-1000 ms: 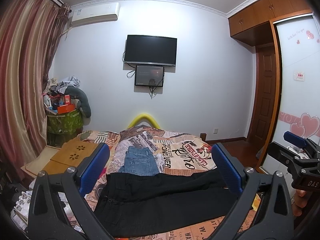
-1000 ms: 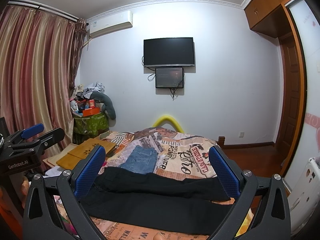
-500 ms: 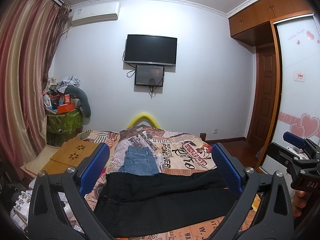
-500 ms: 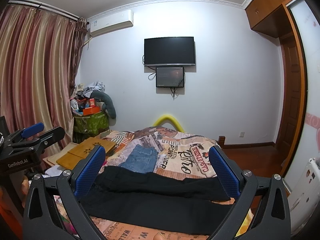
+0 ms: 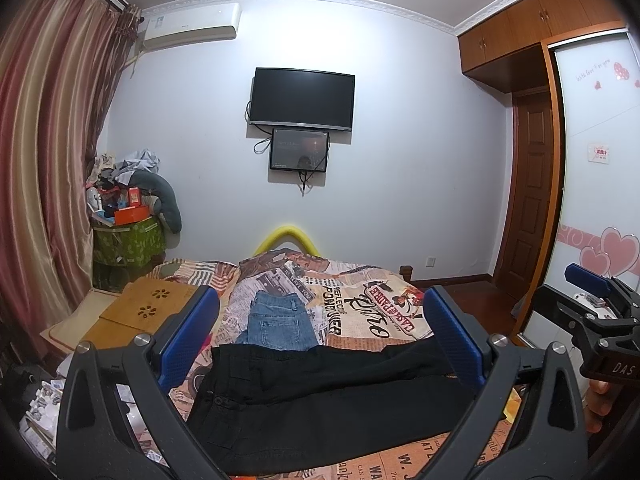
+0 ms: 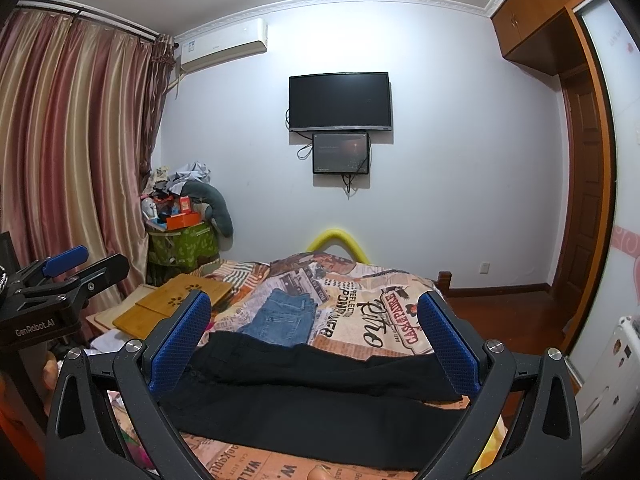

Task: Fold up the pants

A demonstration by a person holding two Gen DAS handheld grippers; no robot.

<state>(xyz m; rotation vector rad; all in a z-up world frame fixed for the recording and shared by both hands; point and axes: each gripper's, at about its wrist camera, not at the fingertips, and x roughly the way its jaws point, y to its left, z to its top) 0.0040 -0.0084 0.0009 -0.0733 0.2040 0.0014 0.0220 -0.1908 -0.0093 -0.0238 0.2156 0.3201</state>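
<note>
Black pants [image 5: 320,396] lie flat across the near part of the bed, waist to the left, legs to the right; they also show in the right wrist view [image 6: 316,392]. My left gripper [image 5: 320,336] is open and empty, held above the pants. My right gripper [image 6: 314,336] is open and empty, held above the pants too. The right gripper's side shows at the right edge of the left wrist view [image 5: 600,320]. The left gripper shows at the left edge of the right wrist view [image 6: 60,284].
Folded blue jeans [image 5: 280,320] lie on the printed bedspread [image 5: 372,312] behind the pants. A wooden lap desk [image 5: 148,312] sits left of the bed. A cluttered green box [image 5: 128,236] and curtains stand at the left; a wardrobe and door at the right.
</note>
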